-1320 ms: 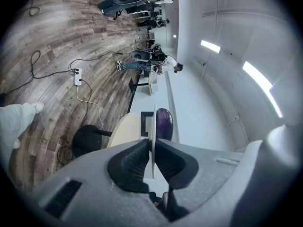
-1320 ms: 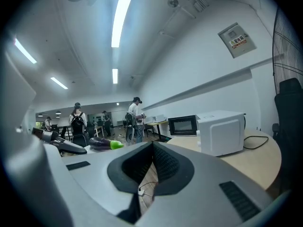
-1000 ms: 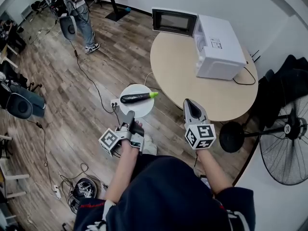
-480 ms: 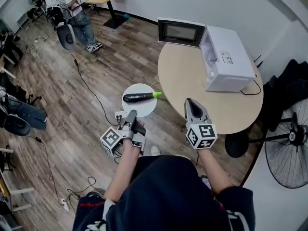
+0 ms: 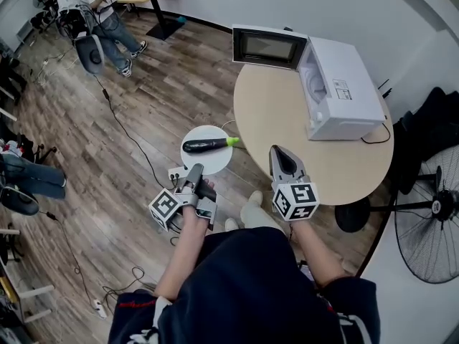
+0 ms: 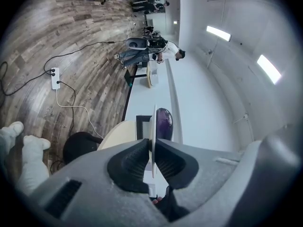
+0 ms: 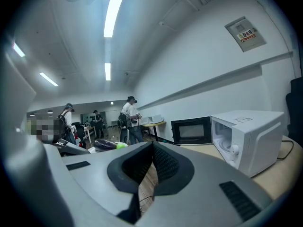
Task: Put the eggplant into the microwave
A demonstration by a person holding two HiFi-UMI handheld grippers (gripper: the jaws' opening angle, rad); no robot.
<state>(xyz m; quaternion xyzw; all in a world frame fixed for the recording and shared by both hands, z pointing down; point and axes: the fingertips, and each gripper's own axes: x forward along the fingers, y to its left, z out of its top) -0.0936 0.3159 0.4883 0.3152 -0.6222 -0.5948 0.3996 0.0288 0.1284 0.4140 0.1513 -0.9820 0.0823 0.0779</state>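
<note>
One round table holds the white microwave, its door open. Beside the table, a white plate carries the purple eggplant. The left gripper pinches the plate's edge. The right gripper has its fingers pressed together on nothing.

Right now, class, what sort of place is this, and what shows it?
Probably an open lab or office, not a kitchen: a microwave sits on a round table, cables trail across the wood floor, and other people stand by desks.
</note>
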